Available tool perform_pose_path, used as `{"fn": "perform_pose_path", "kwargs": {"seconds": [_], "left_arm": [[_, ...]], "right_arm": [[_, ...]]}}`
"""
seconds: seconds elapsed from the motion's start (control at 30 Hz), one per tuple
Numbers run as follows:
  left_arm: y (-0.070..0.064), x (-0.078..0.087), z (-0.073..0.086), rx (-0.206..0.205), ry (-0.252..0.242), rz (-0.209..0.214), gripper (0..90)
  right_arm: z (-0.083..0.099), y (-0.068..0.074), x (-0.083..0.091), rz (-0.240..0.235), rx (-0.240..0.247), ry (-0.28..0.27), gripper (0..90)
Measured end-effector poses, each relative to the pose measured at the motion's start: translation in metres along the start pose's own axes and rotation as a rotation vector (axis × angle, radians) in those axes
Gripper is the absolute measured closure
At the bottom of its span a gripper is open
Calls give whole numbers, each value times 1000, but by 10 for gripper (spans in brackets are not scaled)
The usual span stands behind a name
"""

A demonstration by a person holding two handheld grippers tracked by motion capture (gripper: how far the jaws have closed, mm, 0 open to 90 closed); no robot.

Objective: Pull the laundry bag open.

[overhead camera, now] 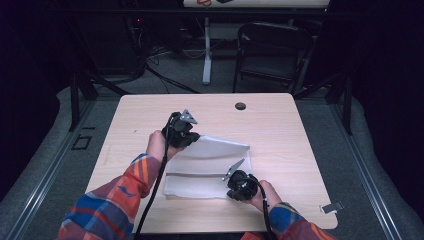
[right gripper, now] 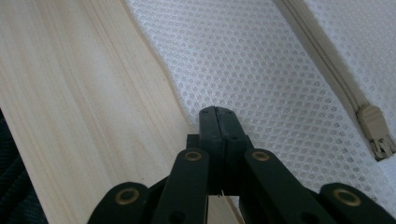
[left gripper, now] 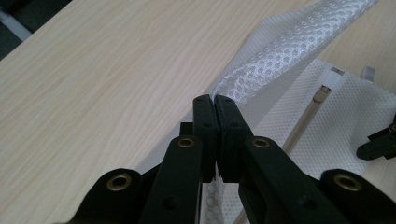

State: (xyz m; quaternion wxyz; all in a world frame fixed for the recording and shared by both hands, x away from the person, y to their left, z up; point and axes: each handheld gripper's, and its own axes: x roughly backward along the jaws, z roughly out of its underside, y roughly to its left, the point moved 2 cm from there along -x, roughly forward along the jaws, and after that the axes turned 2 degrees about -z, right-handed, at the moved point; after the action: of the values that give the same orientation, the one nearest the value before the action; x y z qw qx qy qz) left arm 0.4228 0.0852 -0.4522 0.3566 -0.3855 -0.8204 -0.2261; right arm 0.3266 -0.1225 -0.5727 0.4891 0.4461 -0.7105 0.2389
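Presently a white mesh zip bag (overhead camera: 210,167) lies mid-table (overhead camera: 280,120), near the front edge; left gripper (left gripper: 215,100) pinches its far-left edge, lifted in a fold; right gripper (right gripper: 218,112) is pressed together at the near edge, grip on fabric unclear; thin mesh could slip free under tension; beige zipper pull (right gripper: 377,130) beside it.

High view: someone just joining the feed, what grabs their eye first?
The white mesh bag near the front of the wooden table, its far-left corner lifted. The left claw is shut on that raised edge; the right claw is shut on the near edge, close to the beige zipper pull. A small dark disc sits near the far edge.
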Motion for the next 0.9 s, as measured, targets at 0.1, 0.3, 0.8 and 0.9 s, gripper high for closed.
{"fn": "perform_pose_path", "kwargs": {"seconds": [0.1,0.3,0.8,0.9], "left_arm": [[1,0,-2,-3,-2,-8,884],[6,0,-7,9,-14,-28,884],[20,-2,-19,25,-29,-73,886],[22,-3,-21,32,-30,-82,885]], "right_arm": [[0,1,0,-9,1,1,900],[0,2,0,-17,6,11,900],[2,2,2,-26,18,25,900],[2,2,2,-35,13,16,900]]}}
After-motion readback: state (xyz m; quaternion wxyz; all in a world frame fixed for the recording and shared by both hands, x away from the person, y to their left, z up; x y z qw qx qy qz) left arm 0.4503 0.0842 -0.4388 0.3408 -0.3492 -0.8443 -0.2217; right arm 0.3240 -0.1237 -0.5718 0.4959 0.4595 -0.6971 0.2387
